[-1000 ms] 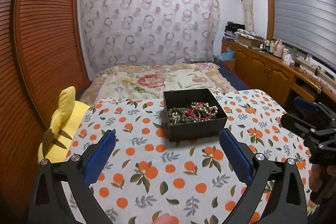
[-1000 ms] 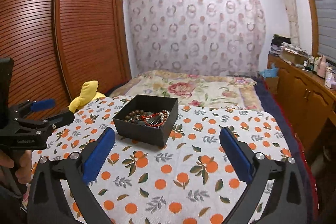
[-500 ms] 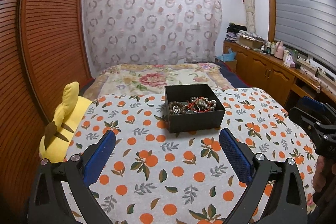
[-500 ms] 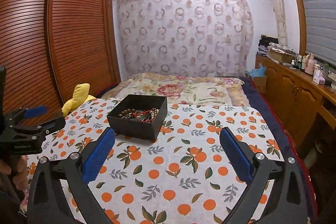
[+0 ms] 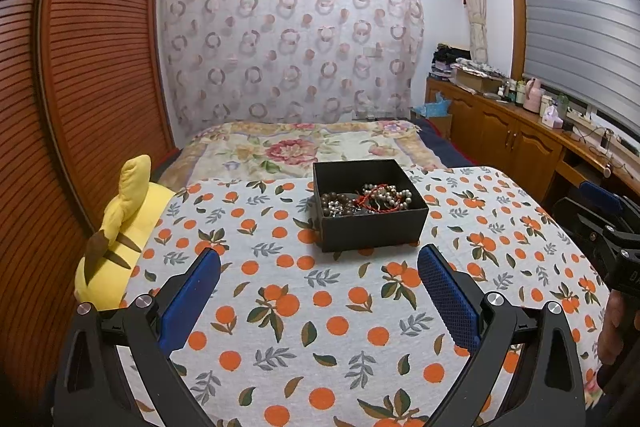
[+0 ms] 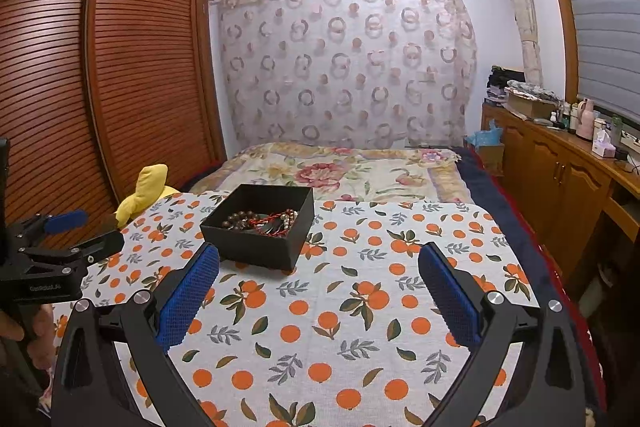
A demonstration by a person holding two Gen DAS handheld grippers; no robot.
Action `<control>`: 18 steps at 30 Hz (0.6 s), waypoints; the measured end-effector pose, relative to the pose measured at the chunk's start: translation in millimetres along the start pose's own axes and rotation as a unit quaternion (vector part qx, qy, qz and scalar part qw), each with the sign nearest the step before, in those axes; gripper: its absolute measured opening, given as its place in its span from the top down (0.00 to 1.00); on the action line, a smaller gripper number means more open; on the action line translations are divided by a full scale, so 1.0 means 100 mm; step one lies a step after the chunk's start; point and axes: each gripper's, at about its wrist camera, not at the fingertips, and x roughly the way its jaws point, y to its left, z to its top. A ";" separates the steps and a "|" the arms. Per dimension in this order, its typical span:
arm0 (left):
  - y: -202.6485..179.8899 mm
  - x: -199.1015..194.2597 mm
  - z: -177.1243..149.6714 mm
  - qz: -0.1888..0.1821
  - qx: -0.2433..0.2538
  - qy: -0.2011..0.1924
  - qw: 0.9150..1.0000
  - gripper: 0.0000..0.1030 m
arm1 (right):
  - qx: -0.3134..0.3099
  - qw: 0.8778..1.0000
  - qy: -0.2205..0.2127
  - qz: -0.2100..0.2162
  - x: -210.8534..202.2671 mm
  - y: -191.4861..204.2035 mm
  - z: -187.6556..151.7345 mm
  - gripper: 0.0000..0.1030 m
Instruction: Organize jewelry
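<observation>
A black open box (image 5: 374,227) stands on the orange-print cloth (image 5: 304,311). It holds a tangle of jewelry (image 5: 366,201): brown bead strands, pearl strands and a red cord. The box also shows in the right wrist view (image 6: 260,241), with the jewelry (image 6: 262,221) inside. My left gripper (image 5: 319,269) is open and empty, held back from the box's near side. My right gripper (image 6: 319,269) is open and empty, to the right of the box and short of it. Each gripper shows at the edge of the other's view: the right one (image 5: 600,223), the left one (image 6: 76,235).
A yellow plush toy (image 5: 116,239) lies at the cloth's left edge beside the slatted wooden wardrobe (image 5: 80,107). A floral bedspread (image 5: 304,147) lies beyond the box. A wooden cabinet (image 6: 560,179) with bottles runs along the right wall.
Both grippers have drawn back and risen a little, so the box sits farther off in both views. Both stay open. The box and jewelry have not moved.
</observation>
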 end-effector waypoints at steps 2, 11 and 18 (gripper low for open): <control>-0.01 -0.01 0.00 -0.001 -0.001 -0.001 1.000 0.07 | 0.000 1.000 -0.001 -0.001 0.00 0.00 0.00 0.02; -0.03 -0.04 0.01 0.002 0.002 -0.004 1.000 0.07 | 0.000 1.000 -0.004 -0.001 0.00 0.01 0.00 0.02; -0.04 -0.05 0.01 0.003 0.003 -0.005 1.000 0.07 | 0.001 1.000 -0.003 -0.001 0.00 0.00 0.00 0.02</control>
